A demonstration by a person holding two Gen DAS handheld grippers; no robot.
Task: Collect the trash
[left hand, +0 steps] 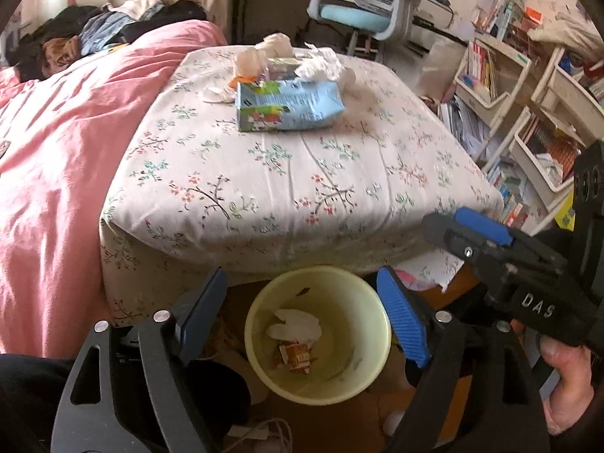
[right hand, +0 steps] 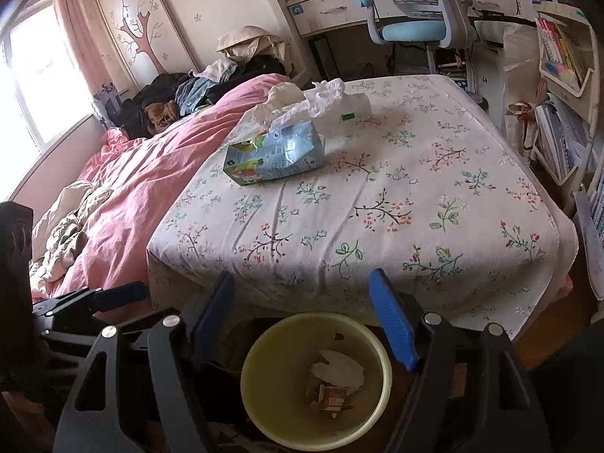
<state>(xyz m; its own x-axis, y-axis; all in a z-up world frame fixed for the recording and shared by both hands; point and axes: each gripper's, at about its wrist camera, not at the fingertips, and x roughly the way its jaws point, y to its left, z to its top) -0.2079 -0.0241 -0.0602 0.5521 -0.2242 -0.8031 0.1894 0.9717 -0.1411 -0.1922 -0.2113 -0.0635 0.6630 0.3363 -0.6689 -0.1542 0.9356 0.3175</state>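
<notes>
A pale yellow bin [left hand: 362, 317] [right hand: 271, 373] stands on the floor at the foot of the bed. It holds a white tissue [left hand: 296, 326] [right hand: 339, 368] and an orange wrapper [left hand: 296, 356] [right hand: 332, 396]. My left gripper [left hand: 302, 275] hangs open over the bin with nothing between its fingers. My right gripper [right hand: 302, 277] [left hand: 458, 226] is open over it too, just to the right, and also holds nothing. A crushed blue carton [left hand: 287, 104] [right hand: 275, 154] lies on the floral sheet [left hand: 302, 181] [right hand: 377, 196]. Crumpled tissues [left hand: 321, 62] [right hand: 326, 98] lie behind the carton.
A pink duvet [left hand: 56, 151] [right hand: 151, 173] covers the bed's left side, with a heap of clothes [left hand: 75, 41] beyond it. A blue desk chair [left hand: 358, 11] stands behind the bed. White book racks [left hand: 528, 113] line the right. A hand [left hand: 566, 373] holds the right gripper.
</notes>
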